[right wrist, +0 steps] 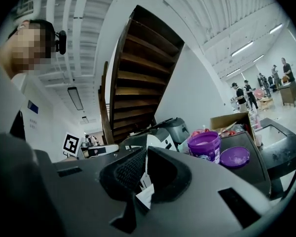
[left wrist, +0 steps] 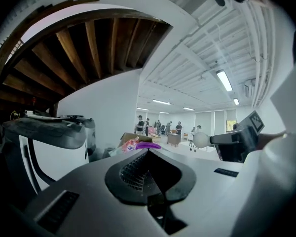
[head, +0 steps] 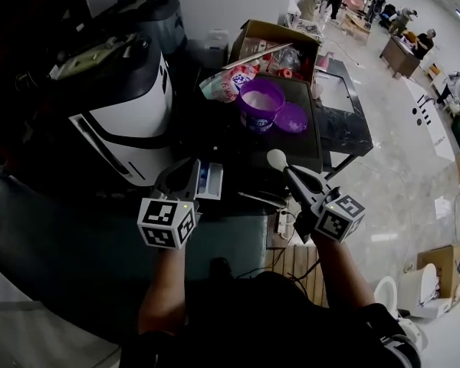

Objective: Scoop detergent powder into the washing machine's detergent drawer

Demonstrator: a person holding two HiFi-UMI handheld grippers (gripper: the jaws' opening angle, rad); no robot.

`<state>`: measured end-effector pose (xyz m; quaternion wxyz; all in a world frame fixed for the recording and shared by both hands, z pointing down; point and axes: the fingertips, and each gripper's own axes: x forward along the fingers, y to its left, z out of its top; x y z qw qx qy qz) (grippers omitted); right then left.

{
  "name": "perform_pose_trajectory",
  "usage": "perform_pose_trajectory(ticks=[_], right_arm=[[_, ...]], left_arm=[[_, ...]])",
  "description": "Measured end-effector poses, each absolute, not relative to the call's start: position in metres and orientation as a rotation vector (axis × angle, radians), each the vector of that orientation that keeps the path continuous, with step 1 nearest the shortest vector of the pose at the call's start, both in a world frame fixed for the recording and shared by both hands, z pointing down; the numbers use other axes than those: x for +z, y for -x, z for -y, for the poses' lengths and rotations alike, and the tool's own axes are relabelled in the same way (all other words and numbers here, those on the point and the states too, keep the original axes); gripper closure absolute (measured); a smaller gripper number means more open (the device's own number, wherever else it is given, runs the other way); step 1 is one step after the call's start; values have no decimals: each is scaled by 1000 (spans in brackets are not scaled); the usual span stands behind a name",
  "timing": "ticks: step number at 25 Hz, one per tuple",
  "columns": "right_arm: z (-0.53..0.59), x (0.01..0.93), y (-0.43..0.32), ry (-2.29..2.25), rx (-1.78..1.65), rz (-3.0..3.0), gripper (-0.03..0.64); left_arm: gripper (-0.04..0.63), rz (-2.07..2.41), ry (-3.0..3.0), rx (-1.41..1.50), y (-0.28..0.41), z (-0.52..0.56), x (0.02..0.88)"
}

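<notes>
half the detergent drawer [head: 210, 181] hides behind your left gripper [head: 185, 179], its jaws pressed together. your right gripper [head: 297, 179] clamps a white scoop [head: 277, 158] over the bench's [head: 310, 150] near edge, bowl contents unclear; the open purple powder tub [head: 259, 102] stands near its far edge.

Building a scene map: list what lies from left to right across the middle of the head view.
washing machine → left gripper → detergent drawer → purple tub → purple lid → black sink counter
</notes>
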<state>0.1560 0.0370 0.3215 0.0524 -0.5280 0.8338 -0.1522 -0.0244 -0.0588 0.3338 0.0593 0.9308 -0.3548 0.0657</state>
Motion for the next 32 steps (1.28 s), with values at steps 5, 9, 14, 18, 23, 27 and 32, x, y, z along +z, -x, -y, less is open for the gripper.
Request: perform_pose_trajectory(ticks=[5, 9, 14, 18, 23, 27, 32], right_arm=[[-13, 328, -166, 1673, -477, -2530, 594], [7, 329, -181, 1690, -462, -2535, 594], [42, 331, -214, 1669, -450, -2560, 594], [76, 332, -250, 1638, -432, -2570, 594], [117, 332, -294, 1569, -418, -2614, 594], [146, 336, -315, 1525, -436, -2667, 594], [181, 339, -321, 1520, -435, -2742, 594]], left_arm=[[588, 1032, -2816, 192, 17, 81, 342], [588, 1015, -2805, 212, 3, 95, 352], [588, 1038, -2807, 246, -25, 118, 352], [588, 1065, -2796, 266, -59, 146, 350], [588, 1095, -2804, 303, -108, 175, 345], [588, 1151, -2776, 343, -123, 193, 344], [588, 1186, -2764, 358, -123, 222, 337]])
